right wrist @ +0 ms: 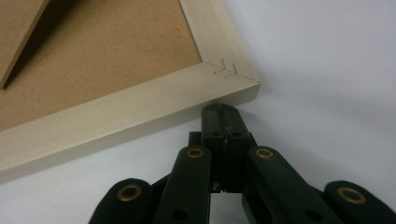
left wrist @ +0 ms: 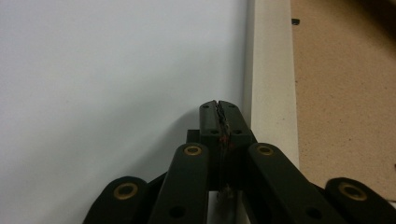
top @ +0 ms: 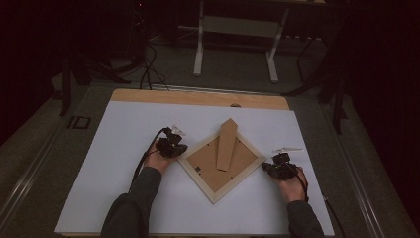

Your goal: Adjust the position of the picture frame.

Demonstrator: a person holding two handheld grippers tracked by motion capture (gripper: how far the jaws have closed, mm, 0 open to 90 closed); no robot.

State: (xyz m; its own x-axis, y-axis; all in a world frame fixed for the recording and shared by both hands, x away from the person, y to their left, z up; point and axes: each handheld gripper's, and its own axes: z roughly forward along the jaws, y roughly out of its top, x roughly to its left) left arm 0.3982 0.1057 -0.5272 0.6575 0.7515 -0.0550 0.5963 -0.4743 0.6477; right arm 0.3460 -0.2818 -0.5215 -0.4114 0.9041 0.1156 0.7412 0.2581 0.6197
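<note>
Both forearms enter from the near edge of the white table sheet (top: 124, 148), and between the hands a picture frame (top: 221, 159) lies face down, turned like a diamond with its stand strut (top: 227, 145) running away from the person. Clenched on nothing, the left gripper (top: 172, 145) sits at the frame's left corner, nose along the pale rail (left wrist: 273, 84). Equally clenched and empty, the right gripper (top: 280, 166) points at the right corner (right wrist: 236, 77), near or touching it, so each hand flanks the frame from its own side.

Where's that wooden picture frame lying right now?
In the high view, the picture frame lies face down, turned like a diamond, mid-way across the white sheet, with the left gripper at its left edge and the right gripper by its right corner.
</note>
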